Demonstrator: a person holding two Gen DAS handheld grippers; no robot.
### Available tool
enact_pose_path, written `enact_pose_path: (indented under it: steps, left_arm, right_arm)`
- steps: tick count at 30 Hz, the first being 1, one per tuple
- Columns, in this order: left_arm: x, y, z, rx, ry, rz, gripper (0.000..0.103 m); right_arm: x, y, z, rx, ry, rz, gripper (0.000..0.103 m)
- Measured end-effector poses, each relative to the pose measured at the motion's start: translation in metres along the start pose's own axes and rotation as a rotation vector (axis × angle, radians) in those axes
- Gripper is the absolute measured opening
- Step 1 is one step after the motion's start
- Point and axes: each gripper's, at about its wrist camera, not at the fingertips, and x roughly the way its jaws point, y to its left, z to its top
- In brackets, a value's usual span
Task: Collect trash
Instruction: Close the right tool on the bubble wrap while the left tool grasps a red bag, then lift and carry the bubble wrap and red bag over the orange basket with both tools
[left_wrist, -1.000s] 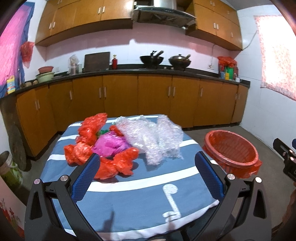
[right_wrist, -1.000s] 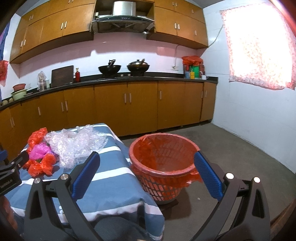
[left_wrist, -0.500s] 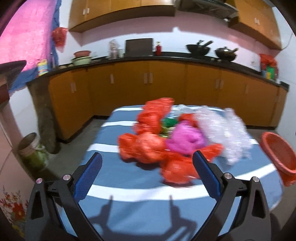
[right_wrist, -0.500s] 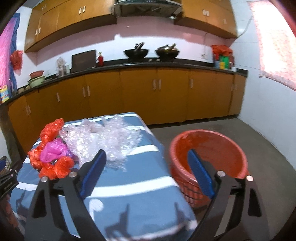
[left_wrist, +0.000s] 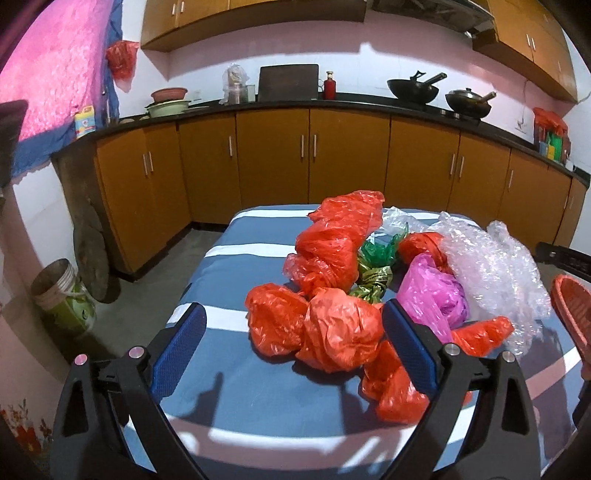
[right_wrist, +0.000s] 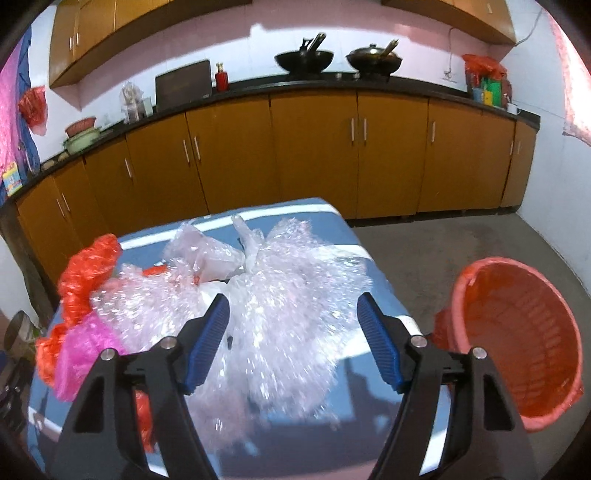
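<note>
Orange bags (left_wrist: 328, 325), bubble wrap (right_wrist: 280, 295), no legible writing

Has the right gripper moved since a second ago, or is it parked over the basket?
Yes. The right gripper has swung left, away from the red basket, and now brackets the bubble wrap on the striped table, jaws open.

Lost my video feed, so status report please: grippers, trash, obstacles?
Left gripper open over crumpled red plastic bags. Right gripper open around clear bubble wrap. Red mesh basket beside table, nothing blocking.
</note>
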Motion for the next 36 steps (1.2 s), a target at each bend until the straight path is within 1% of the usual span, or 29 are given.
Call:
enact_pose_path:
  steps: [2,4,5,6,8,9,11,13,17,18,20,22,23,25,28,31,36]
  left_arm:
    - [0.005,-0.003,0.0,0.007,0.01,-0.005,0.091]
    - [0.008,-0.004,0.0,0.011,0.02,-0.012,0.088]
    - [0.01,-0.004,-0.001,0.012,0.022,-0.014,0.088]
    - [0.011,-0.004,-0.002,0.014,0.024,-0.016,0.088]
    - [0.014,-0.005,-0.004,0.018,0.03,-0.022,0.087]
    - [0.016,-0.006,-0.005,0.022,0.036,-0.023,0.085]
    - [0.018,-0.005,-0.006,0.025,0.049,-0.033,0.081]
    - [0.018,-0.004,-0.007,0.023,0.06,-0.045,0.077]
    - [0.021,-0.004,-0.005,0.013,0.076,-0.057,0.075]
    - [0.022,-0.004,-0.004,0.01,0.079,-0.063,0.072]
    - [0.025,-0.005,-0.004,0.011,0.087,-0.078,0.061]
    - [0.03,-0.007,-0.007,0.023,0.115,-0.101,0.034]
    - [0.031,-0.007,-0.008,0.025,0.123,-0.105,0.032]
    - [0.029,-0.006,-0.011,0.025,0.124,-0.113,0.023]
    - [0.02,-0.002,-0.009,0.018,0.106,-0.122,0.017]
    - [0.011,0.001,-0.002,0.02,0.077,-0.129,0.013]
    - [-0.008,0.004,0.01,0.028,0.019,-0.135,0.012]
  right_arm:
    - [0.016,0.005,0.0,-0.014,0.029,-0.006,0.07]
    - [0.028,0.005,-0.001,-0.022,0.058,-0.02,0.061]
    - [0.034,0.003,-0.002,-0.017,0.079,-0.016,0.054]
    - [0.037,0.001,-0.003,-0.008,0.092,-0.007,0.041]
    - [0.042,-0.003,-0.007,0.01,0.115,0.011,0.027]
    - [0.042,-0.005,-0.009,0.016,0.12,0.017,0.024]
    - [0.042,-0.009,-0.011,0.025,0.112,0.027,0.02]
    - [0.039,-0.012,-0.013,0.034,0.101,0.037,0.019]
    - [0.028,-0.015,-0.014,0.049,0.081,0.06,0.019]
    - [0.025,-0.015,-0.014,0.049,0.079,0.064,0.019]
    - [0.022,-0.016,-0.014,0.044,0.074,0.067,0.019]
    - [0.019,-0.015,-0.016,0.038,0.074,0.071,0.019]
    - [0.016,-0.014,-0.016,0.034,0.072,0.073,0.019]
    - [0.014,-0.016,-0.016,0.028,0.068,0.076,0.019]
    - [0.007,-0.015,-0.015,0.023,0.058,0.081,0.019]
    - [0.001,-0.018,-0.013,0.02,0.043,0.086,0.019]
    - [-0.014,-0.023,-0.01,0.018,0.014,0.096,0.019]
